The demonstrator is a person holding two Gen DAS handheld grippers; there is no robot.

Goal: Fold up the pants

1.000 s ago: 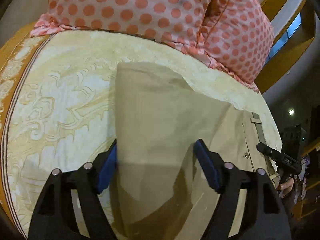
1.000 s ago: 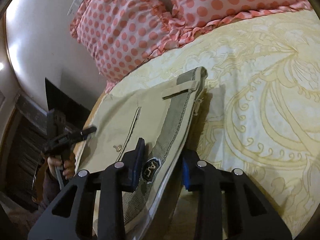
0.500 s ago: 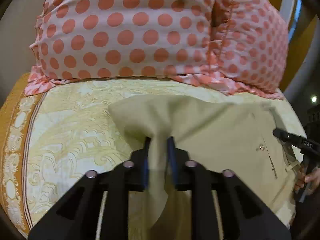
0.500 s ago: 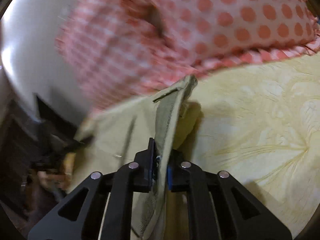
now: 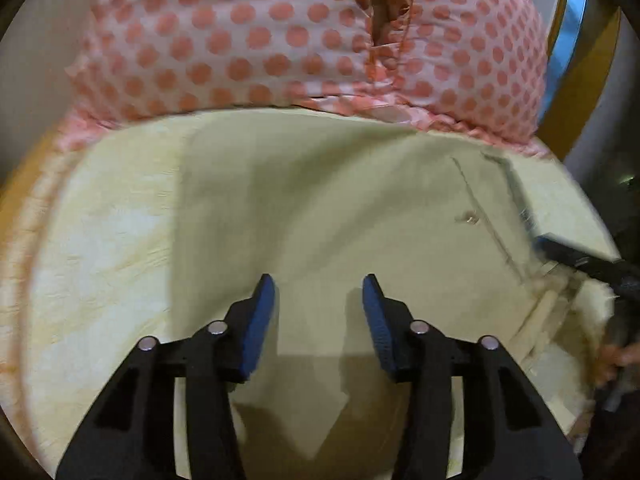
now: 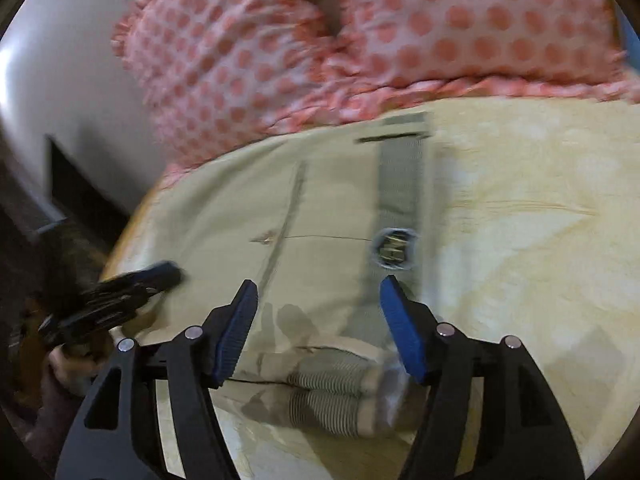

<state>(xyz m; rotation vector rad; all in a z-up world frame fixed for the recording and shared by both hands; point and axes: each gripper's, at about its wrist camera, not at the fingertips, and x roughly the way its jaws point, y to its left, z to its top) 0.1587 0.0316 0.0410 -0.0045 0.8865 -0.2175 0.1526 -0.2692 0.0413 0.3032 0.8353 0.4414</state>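
The khaki pants (image 5: pixel 320 208) lie folded and flat on the yellow patterned bed sheet (image 5: pixel 100 260), close to the pillows. My left gripper (image 5: pixel 318 292) is open and empty just above the folded leg part. In the right wrist view the pants (image 6: pixel 320 216) show the grey-green waistband (image 6: pixel 402 184) with a round label (image 6: pixel 394 248) and a back pocket. My right gripper (image 6: pixel 316 292) is open and empty over the waistband end. The other gripper shows at the right edge of the left view (image 5: pixel 580 260) and at the left of the right view (image 6: pixel 120 292).
Two pink pillows with orange dots (image 5: pixel 300 36) lie just beyond the pants, also in the right wrist view (image 6: pixel 400 40). The bed edge and a white wall (image 6: pixel 60 80) are to the left in the right wrist view. A wooden frame (image 5: pixel 588 60) stands at the far right.
Both grippers were shut on the pants and carried them toward the pillows. Now both have opened and let go, and the pants lie flat.
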